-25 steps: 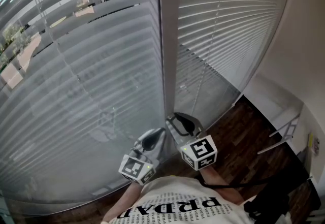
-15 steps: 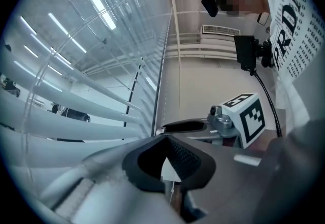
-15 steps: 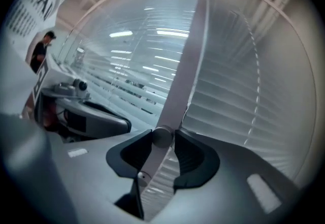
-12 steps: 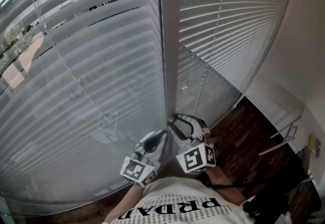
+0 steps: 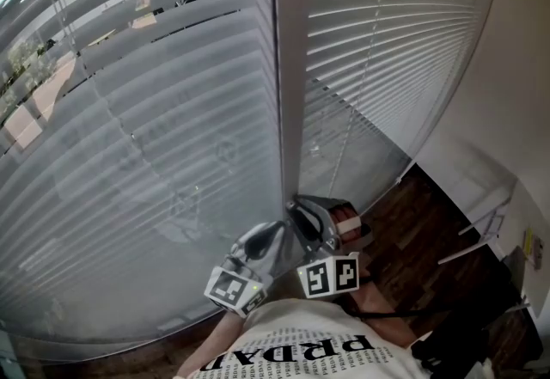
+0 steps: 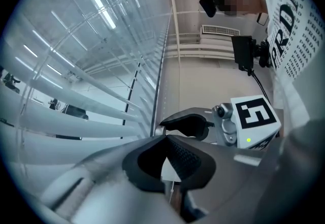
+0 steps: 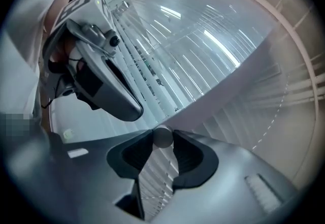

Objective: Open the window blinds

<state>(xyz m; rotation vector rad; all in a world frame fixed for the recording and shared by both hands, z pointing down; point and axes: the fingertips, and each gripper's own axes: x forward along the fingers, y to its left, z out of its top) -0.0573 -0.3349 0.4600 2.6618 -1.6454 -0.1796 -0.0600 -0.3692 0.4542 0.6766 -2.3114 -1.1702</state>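
By blinds (image 5: pixel 155 111), right tool (image 5: pixel 301 210) rolled, clamping apparent wand (image 7: pixel 162 137).

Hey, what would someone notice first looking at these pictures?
Grey blinds fill the view, split by a pale post down the middle. Low at the centre, the right gripper has just closed its fingers further on a round wand, with the left gripper close beside it, fingers together.

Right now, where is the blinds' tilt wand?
The tilt wand has its round end clamped between the fingers of the right gripper, mid-frame in the right gripper view; in the head view that is just right of the window post.
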